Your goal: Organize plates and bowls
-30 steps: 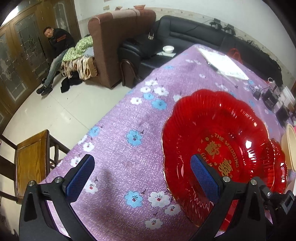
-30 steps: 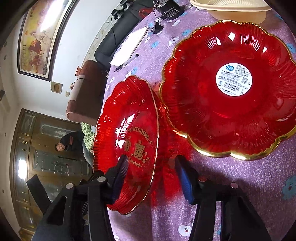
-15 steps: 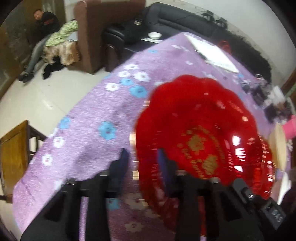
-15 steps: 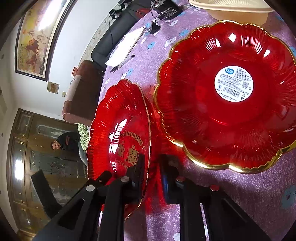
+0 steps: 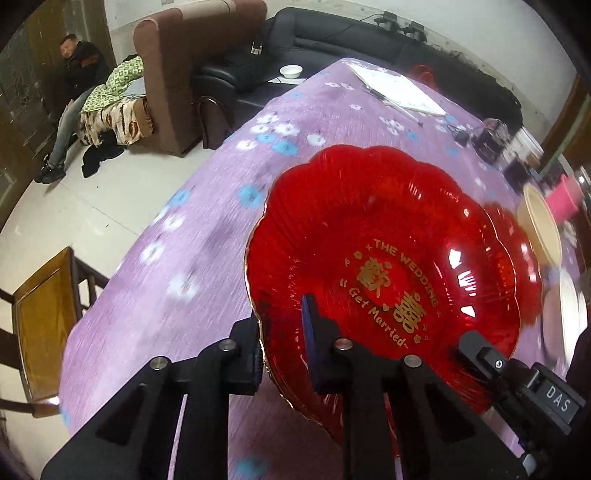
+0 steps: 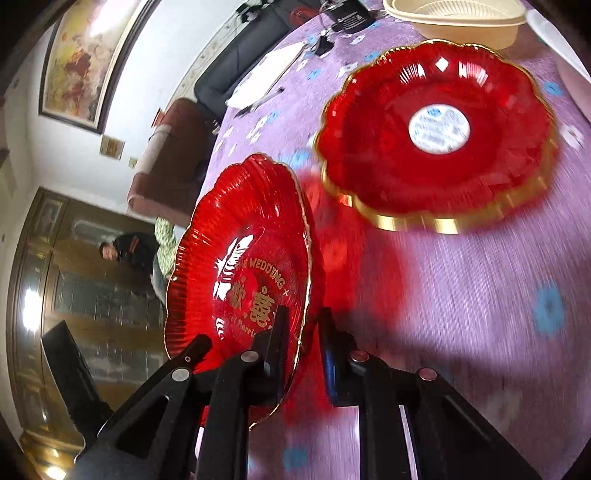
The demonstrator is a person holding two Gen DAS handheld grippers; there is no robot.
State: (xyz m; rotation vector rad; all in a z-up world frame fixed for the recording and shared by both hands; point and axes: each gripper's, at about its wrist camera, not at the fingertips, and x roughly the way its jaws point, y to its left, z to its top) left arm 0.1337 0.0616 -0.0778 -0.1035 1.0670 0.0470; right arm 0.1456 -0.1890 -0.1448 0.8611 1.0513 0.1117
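We hold the red wedding plate (image 5: 388, 258) between both tools, one at each edge, and it sits tilted above the purple flowered worktop (image 5: 192, 236). The left tool (image 5: 284, 332) is nearly pressed together, its jaws still closing, pinching the plate's gold-trimmed rim: one blue pad lies on the plate's inner face and the other finger sits behind the rim. The right tool (image 6: 301, 336) is likewise drawn in tight on the opposite rim, one finger against the printed face and the other behind it. From the right wrist view we see the plate standing almost on edge, lifted off the cloth, with a red glow cast beneath it. A second red plate (image 6: 436, 133) with a round white label lies flat on the worktop nearby, apart from the held one, and a cream bowl (image 6: 454, 18) sits beyond it.
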